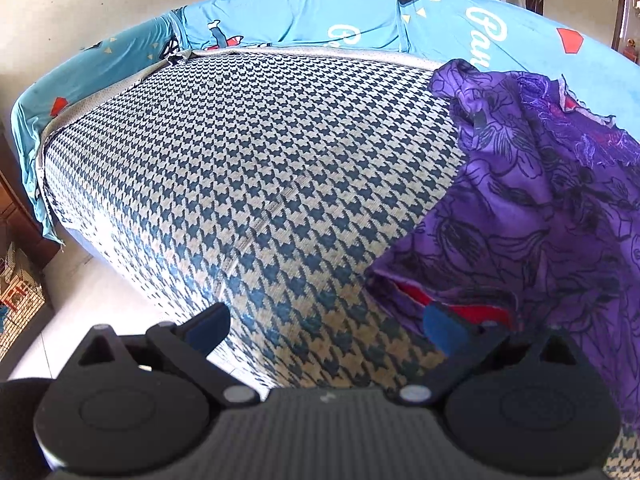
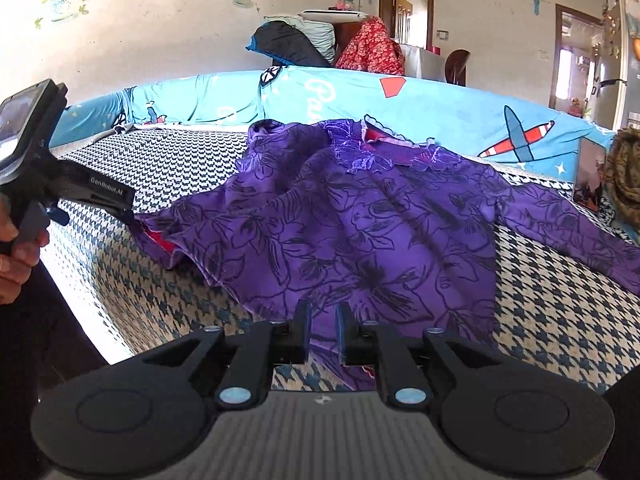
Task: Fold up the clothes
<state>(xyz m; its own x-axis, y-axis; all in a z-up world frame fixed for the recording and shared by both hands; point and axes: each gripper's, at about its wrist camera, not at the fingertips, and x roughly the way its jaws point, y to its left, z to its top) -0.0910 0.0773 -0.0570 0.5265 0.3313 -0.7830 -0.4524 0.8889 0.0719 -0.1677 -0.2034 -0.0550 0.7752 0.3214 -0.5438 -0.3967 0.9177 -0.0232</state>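
A purple flower-print garment [image 2: 360, 232] with red lining lies crumpled on a houndstooth bed cover [image 2: 560, 320]. In the left wrist view the garment [image 1: 532, 216] fills the right side. My left gripper [image 1: 324, 330] is open, its right finger [image 1: 440, 328] touching the garment's near hem where the red lining shows. From the right wrist view the left gripper [image 2: 120, 208] reaches the garment's left corner. My right gripper [image 2: 322, 330] is nearly shut, with the garment's front hem between its fingers.
A blue cartoon-print sheet [image 1: 320, 16] runs along the bed's far side. The houndstooth cover [image 1: 240, 184] spreads left of the garment. Piled bedding [image 2: 296, 44] and red cloth [image 2: 372, 48] sit behind. A brown woven object [image 2: 624, 176] lies at the right edge. White floor [image 1: 80, 320] lies left of the bed.
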